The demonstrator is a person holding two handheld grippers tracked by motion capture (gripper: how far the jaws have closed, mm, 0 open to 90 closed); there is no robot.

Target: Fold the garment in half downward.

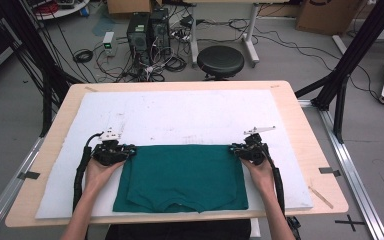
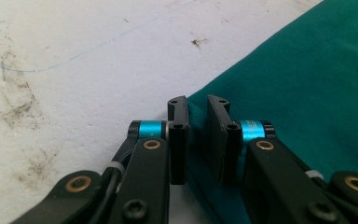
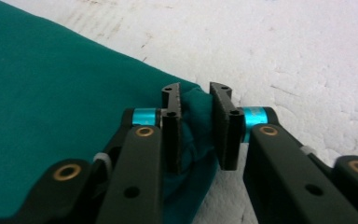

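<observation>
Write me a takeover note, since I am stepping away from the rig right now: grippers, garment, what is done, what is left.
Left gripper: jaws pinched on the far left corner of the green T-shirt.
Right gripper: jaws pinched on the far right corner, cloth bunched between them.
The T-shirt lies flat on the white board, already folded to a rectangle, neckline at the near edge.
Done: both far corners gripped.
Left, probably: lift both corners and fold the far edge toward the near one.

Teal green garment (image 1: 182, 175), stained white board (image 1: 180, 115), black hand-held grippers with blue rings
</observation>
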